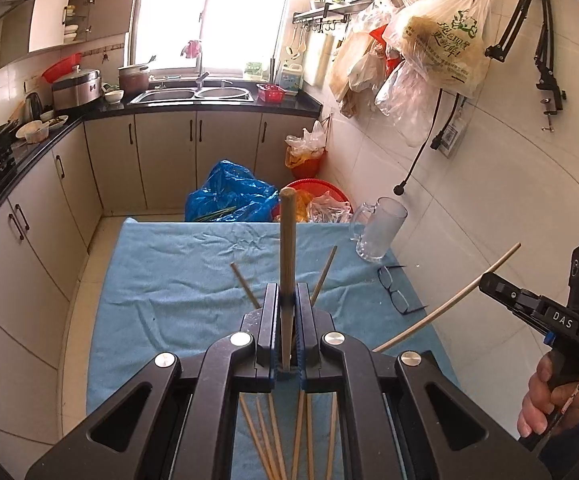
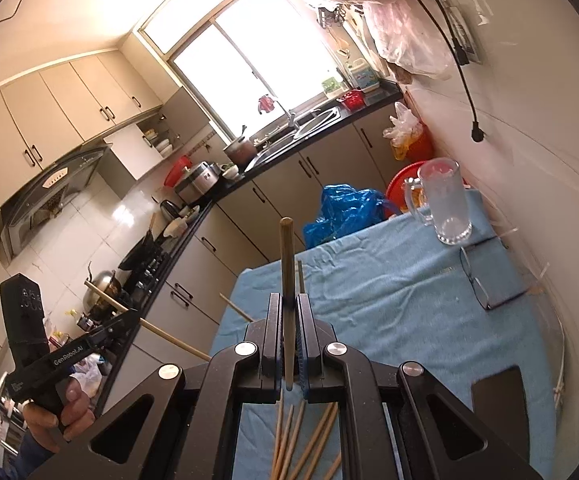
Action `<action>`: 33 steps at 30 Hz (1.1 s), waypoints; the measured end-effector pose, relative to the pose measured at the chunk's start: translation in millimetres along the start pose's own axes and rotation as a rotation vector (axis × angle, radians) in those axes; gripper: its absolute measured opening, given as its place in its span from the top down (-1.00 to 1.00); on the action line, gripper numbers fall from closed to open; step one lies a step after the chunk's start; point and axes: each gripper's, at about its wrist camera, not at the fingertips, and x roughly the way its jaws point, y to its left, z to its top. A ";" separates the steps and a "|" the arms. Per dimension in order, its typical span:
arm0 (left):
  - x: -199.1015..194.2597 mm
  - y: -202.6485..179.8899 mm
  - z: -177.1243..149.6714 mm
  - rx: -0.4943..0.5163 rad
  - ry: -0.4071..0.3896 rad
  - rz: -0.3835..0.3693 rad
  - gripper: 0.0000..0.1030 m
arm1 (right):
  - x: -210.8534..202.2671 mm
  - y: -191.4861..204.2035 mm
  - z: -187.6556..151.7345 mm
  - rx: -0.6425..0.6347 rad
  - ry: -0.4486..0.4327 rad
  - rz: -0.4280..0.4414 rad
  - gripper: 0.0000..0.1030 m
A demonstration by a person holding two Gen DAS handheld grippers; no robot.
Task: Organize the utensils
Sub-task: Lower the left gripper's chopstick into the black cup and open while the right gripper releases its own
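Both grippers' fingers clamp one chopstick each (image 1: 287, 248) (image 2: 287, 280), long axes pointing forward; glass mug (image 2: 443, 208) stands upper right — nearer the right gripper (image 2: 288, 340).

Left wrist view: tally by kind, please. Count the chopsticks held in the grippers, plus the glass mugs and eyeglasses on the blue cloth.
Held chopsticks: 2, one in the left gripper, one in the right gripper
Glass mugs: 1
Eyeglasses: 1
Total: 4

Your left gripper (image 1: 288, 300) points down at a slant, jaws clamped tight; your right gripper (image 2: 288, 304) matches it, each gripped by one hand (image 1: 545, 396).
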 end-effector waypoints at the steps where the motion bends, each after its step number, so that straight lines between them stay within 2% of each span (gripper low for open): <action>1: 5.0 -1.7 2.0 -0.002 0.003 0.004 0.87 | 2.8 -0.3 2.7 -0.001 0.001 0.004 0.87; 13: 64.2 -0.2 3.5 -0.050 0.069 0.054 0.87 | 65.5 -18.8 23.9 0.001 0.074 0.031 0.87; 25: 100.5 18.8 -18.8 -0.130 0.135 0.092 0.87 | 139.7 -32.1 2.8 -0.034 0.247 0.018 0.87; 33: 115.7 29.3 -25.0 -0.157 0.159 0.111 0.87 | 172.9 -37.3 -8.5 -0.024 0.321 0.014 0.85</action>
